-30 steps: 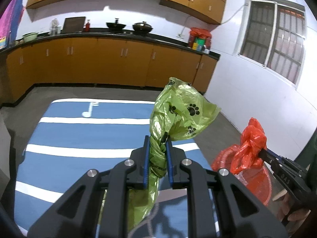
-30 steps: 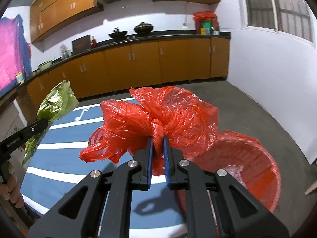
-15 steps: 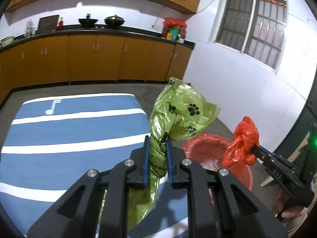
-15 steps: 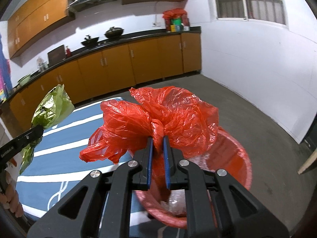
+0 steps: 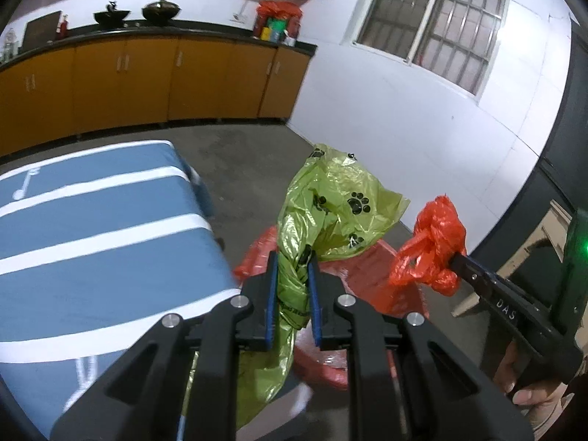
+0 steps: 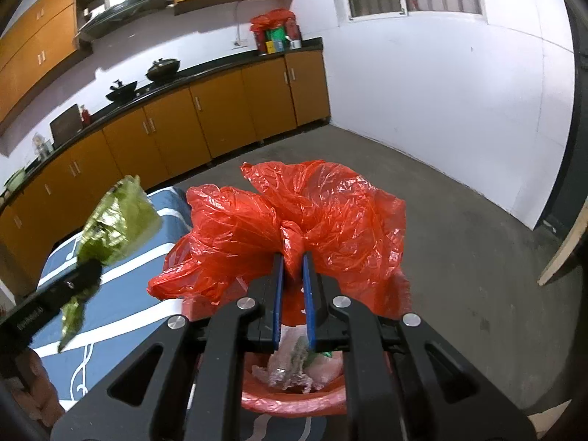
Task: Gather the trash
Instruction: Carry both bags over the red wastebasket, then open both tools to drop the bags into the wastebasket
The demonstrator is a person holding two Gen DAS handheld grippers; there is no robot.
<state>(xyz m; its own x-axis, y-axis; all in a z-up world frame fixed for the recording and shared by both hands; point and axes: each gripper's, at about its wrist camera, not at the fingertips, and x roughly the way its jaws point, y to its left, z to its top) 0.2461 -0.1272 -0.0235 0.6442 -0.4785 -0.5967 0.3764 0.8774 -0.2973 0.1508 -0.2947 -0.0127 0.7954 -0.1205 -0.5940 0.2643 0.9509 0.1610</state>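
Observation:
My left gripper (image 5: pixel 293 257) is shut on a green plastic bag with black paw prints (image 5: pixel 338 205), held in the air above the near rim of a red bin (image 5: pixel 371 279) lined with red plastic. My right gripper (image 6: pixel 293 257) is shut on a crumpled red plastic bag (image 6: pixel 294 220) and holds it right over the bin (image 6: pixel 294 400), where clear plastic trash (image 6: pixel 294 367) lies at the bottom. The right gripper with the red bag (image 5: pixel 433 242) shows in the left wrist view. The left gripper with the green bag (image 6: pixel 117 220) shows in the right wrist view.
A table with a blue, white-striped cloth (image 5: pixel 92 242) stands left of the bin. Orange kitchen cabinets (image 5: pixel 147 77) under a black counter run along the back wall. A white wall with a barred window (image 5: pixel 433 18) is at the right. The floor is grey concrete (image 6: pixel 459 228).
Both grippers have swung right, away from the table, and now hold their bags over the red bin. Both bags stay gripped.

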